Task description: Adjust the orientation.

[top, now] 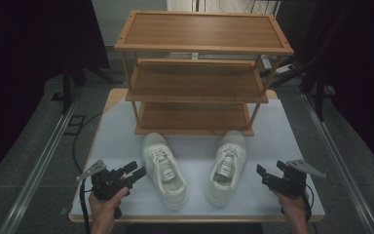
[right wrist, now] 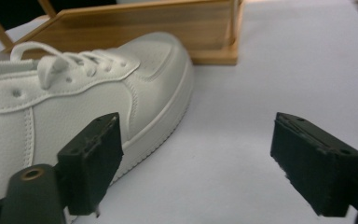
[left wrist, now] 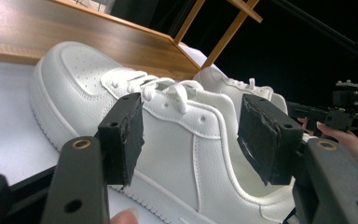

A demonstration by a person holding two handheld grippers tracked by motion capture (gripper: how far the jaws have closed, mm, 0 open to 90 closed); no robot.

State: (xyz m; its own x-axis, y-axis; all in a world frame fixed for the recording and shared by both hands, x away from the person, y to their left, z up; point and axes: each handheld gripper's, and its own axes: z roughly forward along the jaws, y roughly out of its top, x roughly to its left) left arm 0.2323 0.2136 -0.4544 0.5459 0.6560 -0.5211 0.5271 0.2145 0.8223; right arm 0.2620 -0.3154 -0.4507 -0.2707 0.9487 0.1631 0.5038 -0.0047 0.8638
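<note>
Two white leather lace-up sneakers, the left shoe (top: 164, 169) and the right shoe (top: 227, 165), lie side by side on the white counter (top: 272, 141), toes toward the three-tier bamboo shoe rack (top: 195, 73). Left gripper (top: 135, 174) sits beside the left shoe, fingers wide apart, empty. Right gripper (top: 268, 175), fingers likewise spread and empty, waits outside the right shoe. Likely an approach step; next, each must close in and clamp a shoe's collar.

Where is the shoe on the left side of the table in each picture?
High view: the left shoe lies left of centre, toe toward the wooden rack.
Left gripper view: it is big in the middle, just beyond the jaws.
Right gripper view: I cannot tell; the shoe there looks like the other one.
Shared landmark: the wooden rack.
</note>
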